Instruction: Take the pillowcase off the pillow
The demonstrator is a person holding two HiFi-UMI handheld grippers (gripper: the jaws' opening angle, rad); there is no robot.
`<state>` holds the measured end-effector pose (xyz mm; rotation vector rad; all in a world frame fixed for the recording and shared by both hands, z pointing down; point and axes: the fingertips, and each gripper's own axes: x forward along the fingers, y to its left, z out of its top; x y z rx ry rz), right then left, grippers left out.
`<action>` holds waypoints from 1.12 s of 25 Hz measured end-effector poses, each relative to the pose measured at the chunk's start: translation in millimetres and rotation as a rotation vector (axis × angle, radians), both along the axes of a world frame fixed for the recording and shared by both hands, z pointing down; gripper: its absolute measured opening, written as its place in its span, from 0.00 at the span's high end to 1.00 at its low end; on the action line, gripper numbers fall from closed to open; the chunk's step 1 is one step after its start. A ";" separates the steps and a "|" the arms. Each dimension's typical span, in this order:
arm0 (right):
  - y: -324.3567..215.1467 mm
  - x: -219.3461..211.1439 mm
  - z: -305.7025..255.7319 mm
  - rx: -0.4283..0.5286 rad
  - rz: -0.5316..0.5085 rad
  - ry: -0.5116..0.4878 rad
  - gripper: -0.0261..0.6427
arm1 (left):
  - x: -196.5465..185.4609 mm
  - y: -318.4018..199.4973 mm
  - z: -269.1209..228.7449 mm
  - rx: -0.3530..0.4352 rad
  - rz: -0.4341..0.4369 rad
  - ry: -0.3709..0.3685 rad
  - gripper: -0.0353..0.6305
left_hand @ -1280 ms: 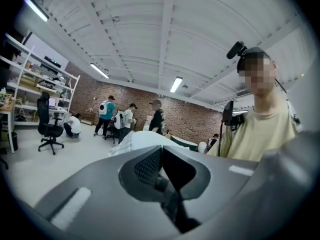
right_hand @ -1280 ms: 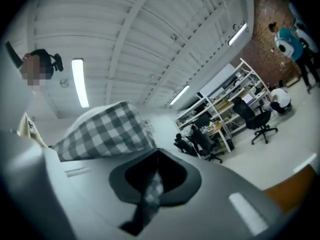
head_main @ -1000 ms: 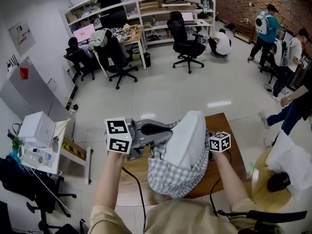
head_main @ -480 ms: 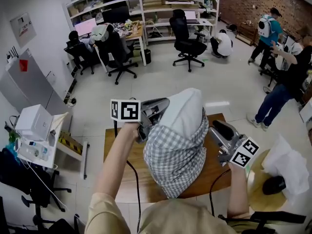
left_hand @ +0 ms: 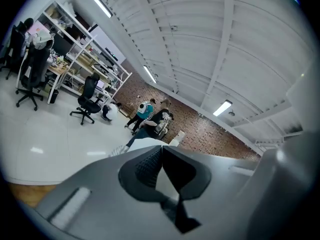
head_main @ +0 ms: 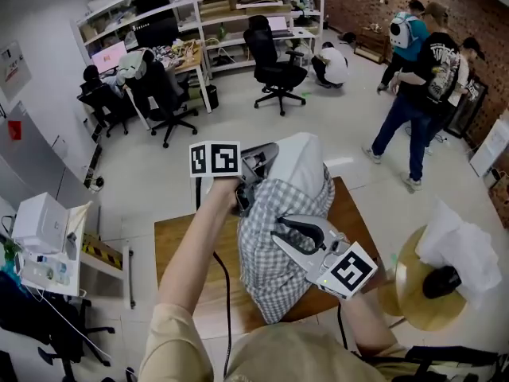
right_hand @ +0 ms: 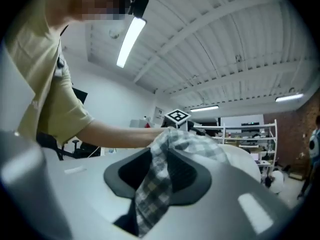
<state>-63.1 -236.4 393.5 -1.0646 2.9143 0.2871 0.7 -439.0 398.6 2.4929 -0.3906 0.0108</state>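
A: Look at the right gripper [head_main: 282, 231] first: down at the right flank of the pillow [head_main: 302, 159] a second ago, swung out wide to the right half a second later, and now up across the front of the checked pillowcase [head_main: 266, 281]
B: Agreed. Same with the pillow: carried higher in the head view and stood more upright, together with the left gripper [left_hand: 161, 149] at its upper left edge
A: And the hold on the right?
B: Clamped on a fold of the pillowcase. Just been closing, with the grey-and-white checked cloth running down between the two pads [right_hand: 186, 174] in the right gripper view
A: On the left?
B: Tips pressed tight together, no gap to speak of. Only a pale sliver wedged between them and the white pillow bulging just past, so pinching the pillow's edge, by the look of it
A: Where to find the pillow, then?
B: Up on end over the wooden table [head_main: 184, 249], between the two grippers. Bare and white at the top, wrapped in the pillowcase from roughly the middle down, with loose checked folds bunched by the left gripper and hanging towards the camera. Hard to tell whether touching the tabletop at the bottom: hidden behind the cloth and the person's shirt [head_main: 270, 356]
A: Beyond that?
B: Pale floor [head_main: 159, 173], black office chairs [head_main: 269, 58] beside a run of shelving [head_main: 231, 2] at the top, and people [head_main: 413, 86] standing in front of a brick wall [head_main: 469, 14] at the upper right
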 end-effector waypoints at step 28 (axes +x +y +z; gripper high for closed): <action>11.7 12.6 130.7 -0.105 -0.415 -0.059 0.75 | -53.4 26.2 1.3 0.090 0.100 0.016 0.94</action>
